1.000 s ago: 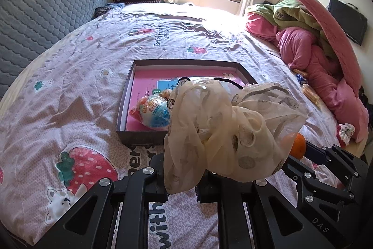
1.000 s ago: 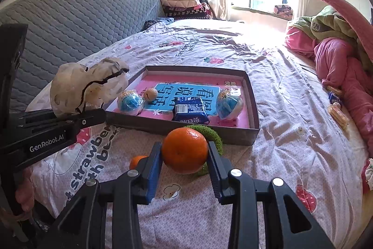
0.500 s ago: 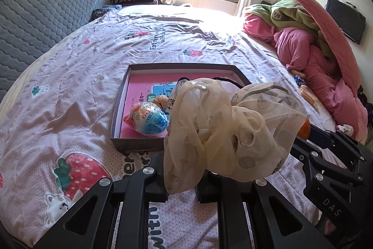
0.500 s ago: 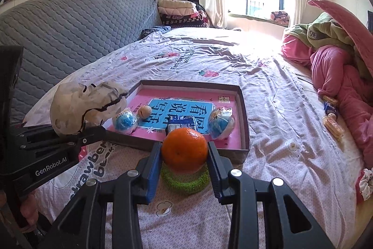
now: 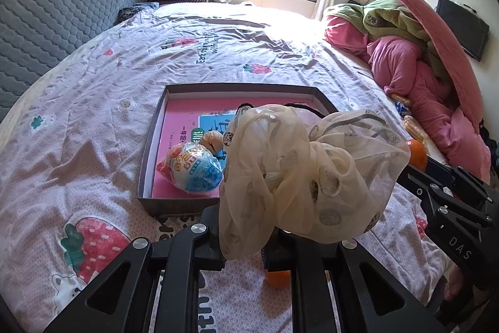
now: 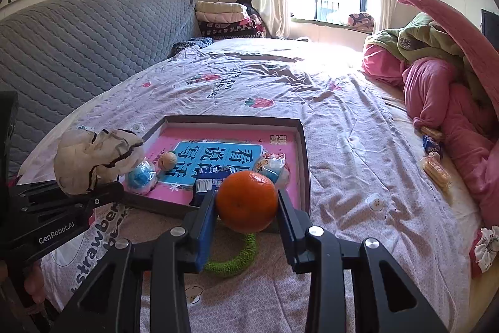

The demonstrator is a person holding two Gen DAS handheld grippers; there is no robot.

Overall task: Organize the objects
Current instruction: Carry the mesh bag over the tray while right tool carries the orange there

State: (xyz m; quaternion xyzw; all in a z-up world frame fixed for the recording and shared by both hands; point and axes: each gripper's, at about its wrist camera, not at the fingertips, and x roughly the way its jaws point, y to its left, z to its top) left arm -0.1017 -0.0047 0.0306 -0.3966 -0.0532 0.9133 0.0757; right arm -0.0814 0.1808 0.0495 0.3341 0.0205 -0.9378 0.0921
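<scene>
Both grippers loaded, held above the bed at the near edge of the tray.

Shallow brown cardboard tray with pink liner (image 6: 304, 145) lies flat on the strawberry-print bedsheet (image 6: 343, 120); long axis runs left-right in the right wrist view. Inside: blue foil-wrapped egg toy (image 5: 195, 169), small tan ball (image 6: 168, 159), blue-and-white carton (image 6: 207, 177), second wrapped egg toy (image 6: 271, 166).
Right gripper (image 6: 246, 208): jaws pinching round orange tangerine (image 6: 246, 202), just over the tray's near wall; green fuzzy ring (image 6: 234, 259) lies on the sheet below.
Left gripper (image 5: 243, 242): jaws pinching cream sheer fabric bundle with dark spots (image 5: 305, 177), which billows upward and hides the tray's right half in the left wrist view. Second small orange fruit (image 5: 277, 278) sits on the sheet under the left jaws.
Open sheet beyond and left of the tray; pink quilt pile (image 6: 452, 102) along the right edge.
</scene>
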